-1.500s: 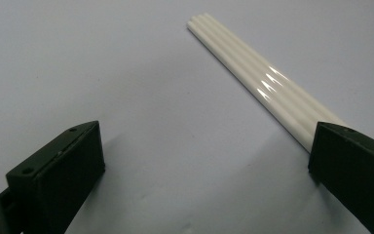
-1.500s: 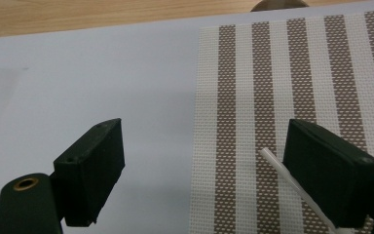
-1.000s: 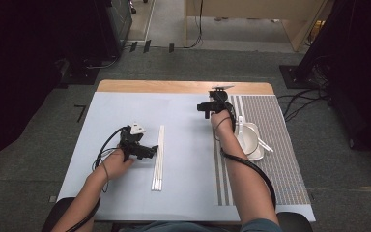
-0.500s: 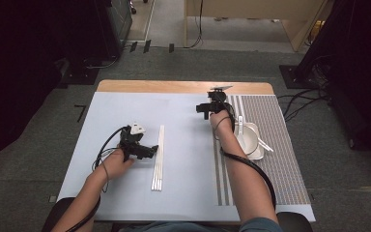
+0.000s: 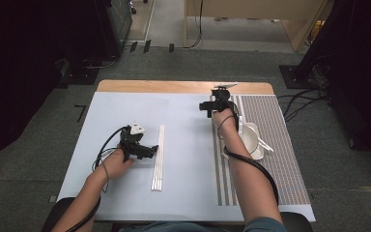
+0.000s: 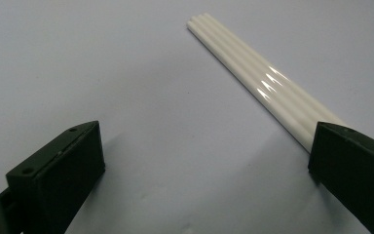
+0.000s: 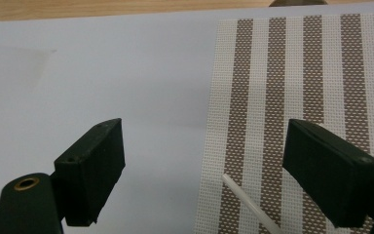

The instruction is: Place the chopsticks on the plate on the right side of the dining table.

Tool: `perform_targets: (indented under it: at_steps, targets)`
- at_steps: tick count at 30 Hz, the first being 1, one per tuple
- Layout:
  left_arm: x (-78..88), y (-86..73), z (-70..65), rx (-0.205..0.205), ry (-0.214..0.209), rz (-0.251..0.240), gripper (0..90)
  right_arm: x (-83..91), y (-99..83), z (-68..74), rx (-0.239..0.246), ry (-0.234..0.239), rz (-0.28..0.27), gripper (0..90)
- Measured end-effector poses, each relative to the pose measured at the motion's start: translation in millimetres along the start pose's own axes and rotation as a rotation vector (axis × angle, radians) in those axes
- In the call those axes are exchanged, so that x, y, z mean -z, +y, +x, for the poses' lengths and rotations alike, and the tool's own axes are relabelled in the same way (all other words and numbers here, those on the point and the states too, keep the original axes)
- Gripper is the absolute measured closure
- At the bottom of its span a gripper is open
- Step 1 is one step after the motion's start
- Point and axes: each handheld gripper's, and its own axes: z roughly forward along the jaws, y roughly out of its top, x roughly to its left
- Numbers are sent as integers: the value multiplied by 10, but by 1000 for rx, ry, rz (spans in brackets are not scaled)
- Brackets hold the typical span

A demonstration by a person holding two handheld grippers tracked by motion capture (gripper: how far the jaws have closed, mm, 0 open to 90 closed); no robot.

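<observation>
A person sits at the table (image 5: 125,104), which is covered by a pale blue sheet, and holds a tool in each hand. The left gripper (image 5: 147,151) rests low, just beside a neat bundle of white sticks (image 5: 158,157) that may be chopsticks or straws; I cannot tell which. Its jaws are spread wide with nothing between them, and they point at the bundle, so I think it is getting ready to pick the sticks up. In the left gripper view one jaw covers the near end of the white sticks (image 6: 253,70). The right gripper (image 5: 206,108) is held farther away, near the back of the table, by the edge of a striped placemat (image 5: 280,140). Its jaws are spread wide too and hold nothing. I think it is just waiting. A white bowl (image 5: 251,140) sits on the mat beside the right arm, and the arm hides part of it. Something thin and white sticks out of the bowl, maybe a spoon. In the right gripper view a thin white rod (image 7: 248,202) pokes in from the bottom and is cut off.
</observation>
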Motion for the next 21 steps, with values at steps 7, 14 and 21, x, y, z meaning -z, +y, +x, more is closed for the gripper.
perform_targets:
  at_steps: [7, 14, 21]
  targets:
    - [0, 0, 1, -2, 0, 0, 0, -36, 42, -11, -20, -33, -28, 154]
    - [0, 0, 1, -1, 0, 0, 0, -65, 80, -28, -19, -66, -45, 154]
    - [-1, 1, 0, -1, 0, 0, 0, -81, 109, -74, -30, -86, -69, 154]
